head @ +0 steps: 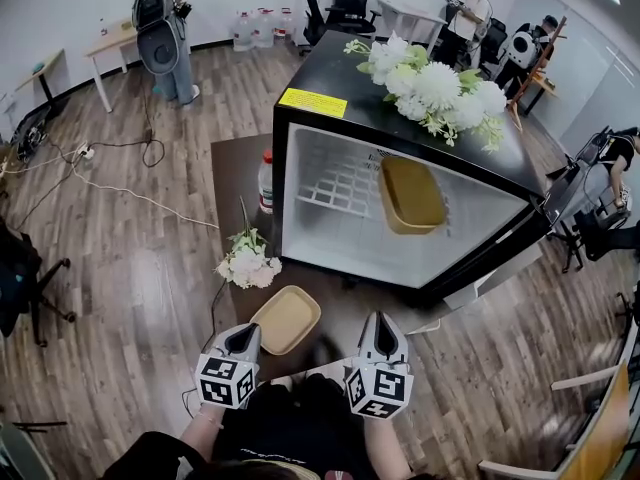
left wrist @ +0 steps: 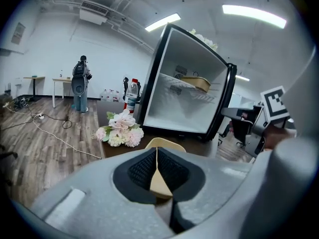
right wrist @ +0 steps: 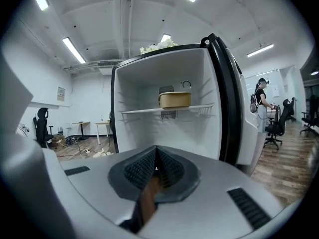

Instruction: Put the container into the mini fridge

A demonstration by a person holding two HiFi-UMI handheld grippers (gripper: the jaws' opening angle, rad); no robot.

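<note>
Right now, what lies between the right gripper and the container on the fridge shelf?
Head view: only bare dark tabletop, then the mini fridge's open front and wire shelf, between right gripper and container.

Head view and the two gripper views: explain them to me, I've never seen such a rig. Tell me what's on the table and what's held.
A person holds two hand tools, the left gripper and the right gripper. The head view looks down from a camera on their head; each gripper view looks along one gripper's jaws. On the dark table stand an open mini fridge with a tan container on its shelf, a bottle, a flower bunch and a shallow tan tray. Both grippers are shut and hold nothing.
</note>
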